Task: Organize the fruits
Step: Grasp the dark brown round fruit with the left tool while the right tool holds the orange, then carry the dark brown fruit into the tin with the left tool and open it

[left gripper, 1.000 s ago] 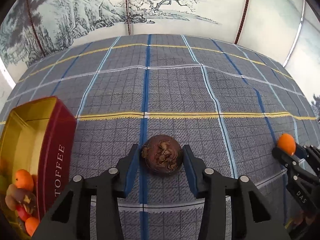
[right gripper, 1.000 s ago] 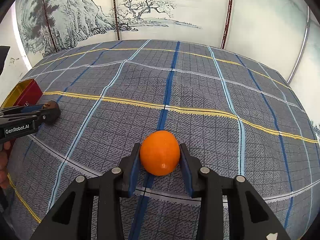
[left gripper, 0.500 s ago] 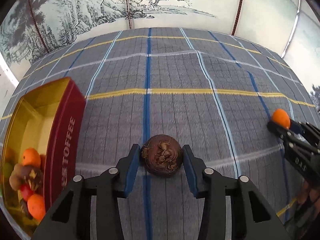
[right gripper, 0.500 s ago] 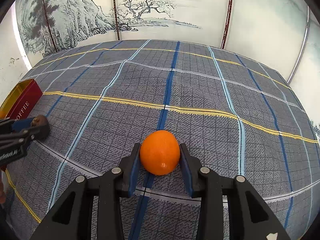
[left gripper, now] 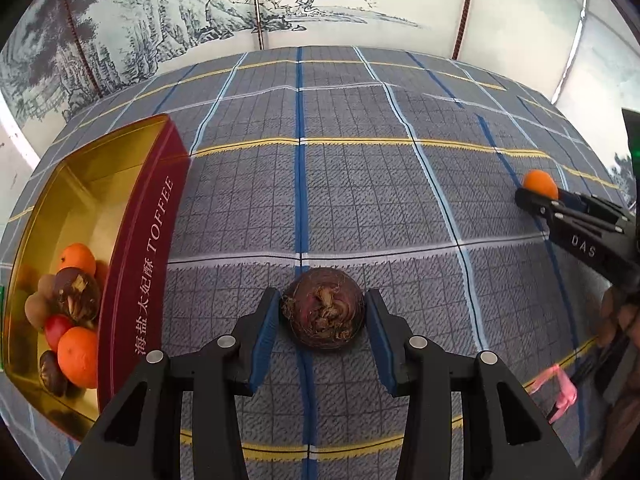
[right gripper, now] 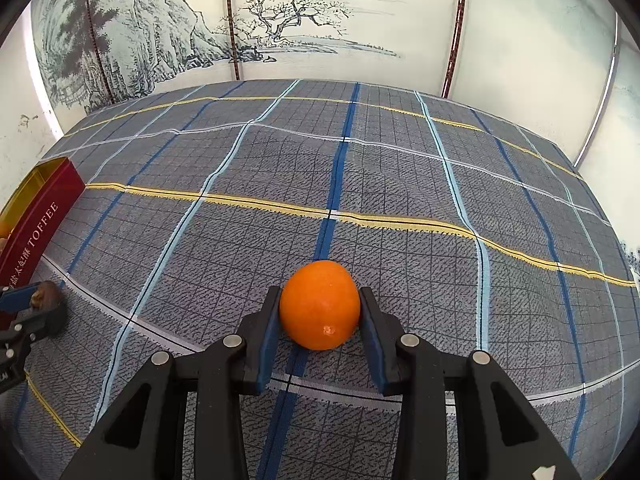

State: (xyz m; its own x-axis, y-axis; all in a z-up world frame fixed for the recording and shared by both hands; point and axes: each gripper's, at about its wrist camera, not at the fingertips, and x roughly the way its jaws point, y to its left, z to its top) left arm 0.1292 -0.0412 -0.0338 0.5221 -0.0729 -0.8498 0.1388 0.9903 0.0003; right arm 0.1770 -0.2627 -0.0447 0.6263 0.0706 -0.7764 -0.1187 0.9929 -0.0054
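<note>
The left gripper (left gripper: 323,314) is closed on a round, dark brown water chestnut (left gripper: 323,314) with a rough, fibrous crown. The open red-and-gold toffee tin (left gripper: 156,236), already holding oranges and chestnuts, lies close by at about nine o'clock from it. The right gripper (right gripper: 320,312), farther from the tin, clamps a smooth bright mandarin orange (right gripper: 320,312) above the plaid tablecloth (right gripper: 400,168).

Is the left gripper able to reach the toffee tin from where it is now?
Probably yes. The tin stands open just to the left of the left gripper, with only bare cloth between. The gripper is already shut on a brown fruit.
</note>
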